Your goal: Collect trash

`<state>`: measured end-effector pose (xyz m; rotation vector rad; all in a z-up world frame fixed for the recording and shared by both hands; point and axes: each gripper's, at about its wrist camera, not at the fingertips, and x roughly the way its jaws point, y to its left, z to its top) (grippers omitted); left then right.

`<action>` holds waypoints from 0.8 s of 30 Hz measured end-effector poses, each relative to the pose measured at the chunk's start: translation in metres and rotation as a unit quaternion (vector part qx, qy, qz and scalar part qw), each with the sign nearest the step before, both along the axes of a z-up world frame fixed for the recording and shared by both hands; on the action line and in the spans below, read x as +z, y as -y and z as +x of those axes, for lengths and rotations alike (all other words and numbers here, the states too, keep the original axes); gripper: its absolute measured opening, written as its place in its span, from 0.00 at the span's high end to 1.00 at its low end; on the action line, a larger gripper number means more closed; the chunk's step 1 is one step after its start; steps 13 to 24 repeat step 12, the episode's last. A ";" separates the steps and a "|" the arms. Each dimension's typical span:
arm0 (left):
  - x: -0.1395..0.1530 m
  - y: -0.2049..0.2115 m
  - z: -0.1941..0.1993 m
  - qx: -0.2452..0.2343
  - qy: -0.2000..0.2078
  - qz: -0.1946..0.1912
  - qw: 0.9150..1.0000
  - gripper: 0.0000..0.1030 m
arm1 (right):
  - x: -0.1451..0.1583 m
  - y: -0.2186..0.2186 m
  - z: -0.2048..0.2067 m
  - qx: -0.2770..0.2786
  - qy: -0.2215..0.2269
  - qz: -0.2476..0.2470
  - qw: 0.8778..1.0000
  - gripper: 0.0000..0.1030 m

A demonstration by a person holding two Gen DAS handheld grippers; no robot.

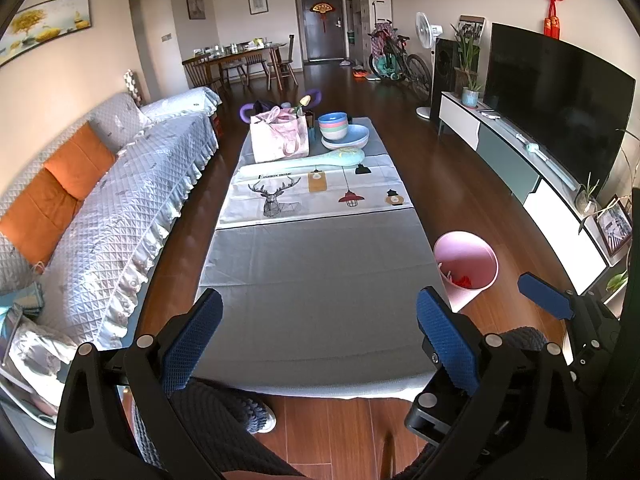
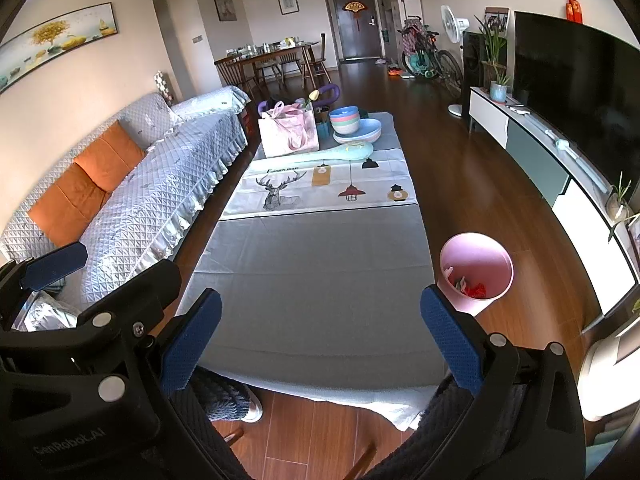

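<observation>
A pink trash bin (image 1: 476,248) (image 2: 486,250) stands on the wood floor just right of the low table (image 1: 320,280) (image 2: 316,276), which is covered with a grey cloth. Red and pale scraps (image 1: 463,280) (image 2: 475,291) lie inside the bin. My left gripper (image 1: 318,304) hovers open over the table's near end with nothing between its blue pads. My right gripper (image 2: 320,300) is likewise open and empty, close beside the bin. No loose trash shows on the near cloth.
At the table's far end sit a pink bag (image 1: 280,136), stacked bowls on plates (image 1: 340,128) and a long pale-blue paddle-shaped object (image 1: 316,161). A quilted sofa (image 1: 120,208) runs along the left, a TV stand (image 1: 520,160) along the right. The person's knit-clad legs are below.
</observation>
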<state>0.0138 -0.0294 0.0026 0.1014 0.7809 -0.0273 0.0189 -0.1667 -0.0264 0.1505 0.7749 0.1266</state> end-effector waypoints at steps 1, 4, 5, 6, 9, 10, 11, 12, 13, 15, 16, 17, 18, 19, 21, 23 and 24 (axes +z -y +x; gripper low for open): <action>0.000 0.000 0.000 0.001 0.000 0.001 1.000 0.08 | 0.000 0.000 0.000 0.001 0.000 0.000 1.000 0.05; -0.003 -0.001 0.001 0.003 -0.003 0.004 1.000 0.08 | -0.003 0.000 0.001 0.004 -0.003 0.003 1.000 0.05; -0.004 -0.001 0.001 0.003 -0.003 0.005 1.000 0.08 | -0.004 0.000 0.002 0.004 -0.003 0.004 1.000 0.05; -0.005 -0.001 0.002 0.002 -0.004 0.006 1.000 0.08 | -0.006 0.000 0.002 0.003 -0.004 0.005 1.000 0.05; -0.013 -0.001 0.006 -0.008 -0.006 0.005 1.000 0.08 | -0.015 0.001 0.005 0.002 -0.006 0.008 1.000 0.05; -0.019 -0.001 0.008 -0.010 -0.009 0.004 1.000 0.08 | -0.020 0.001 0.007 0.001 -0.009 0.007 1.000 0.05; -0.026 -0.002 0.012 -0.013 -0.011 0.002 1.000 0.07 | -0.028 0.001 0.010 0.000 -0.013 0.007 1.000 0.05; -0.033 -0.002 0.015 -0.016 -0.014 0.000 1.000 0.07 | -0.034 0.001 0.013 -0.001 -0.015 0.005 1.000 0.05; -0.033 -0.002 0.015 -0.016 -0.014 0.000 1.000 0.07 | -0.034 0.001 0.013 -0.001 -0.015 0.005 1.000 0.05; -0.033 -0.002 0.015 -0.016 -0.014 0.000 1.000 0.07 | -0.034 0.001 0.013 -0.001 -0.015 0.005 1.000 0.05; -0.033 -0.002 0.015 -0.016 -0.014 0.000 1.000 0.07 | -0.034 0.001 0.013 -0.001 -0.015 0.005 1.000 0.05; -0.033 -0.002 0.015 -0.016 -0.014 0.000 1.000 0.07 | -0.034 0.001 0.013 -0.001 -0.015 0.005 1.000 0.05; -0.033 -0.002 0.015 -0.016 -0.014 0.000 1.000 0.07 | -0.034 0.001 0.013 -0.001 -0.015 0.005 1.000 0.05; -0.033 -0.002 0.015 -0.016 -0.014 0.000 1.000 0.07 | -0.034 0.001 0.013 -0.001 -0.015 0.005 1.000 0.05; -0.033 -0.002 0.015 -0.016 -0.014 0.000 1.000 0.07 | -0.034 0.001 0.013 -0.001 -0.015 0.005 1.000 0.05; -0.033 -0.002 0.015 -0.016 -0.014 0.000 1.000 0.07 | -0.034 0.001 0.013 -0.001 -0.015 0.005 1.000 0.05; -0.033 -0.002 0.015 -0.016 -0.014 0.000 1.000 0.07 | -0.034 0.001 0.013 -0.001 -0.015 0.005 1.000 0.05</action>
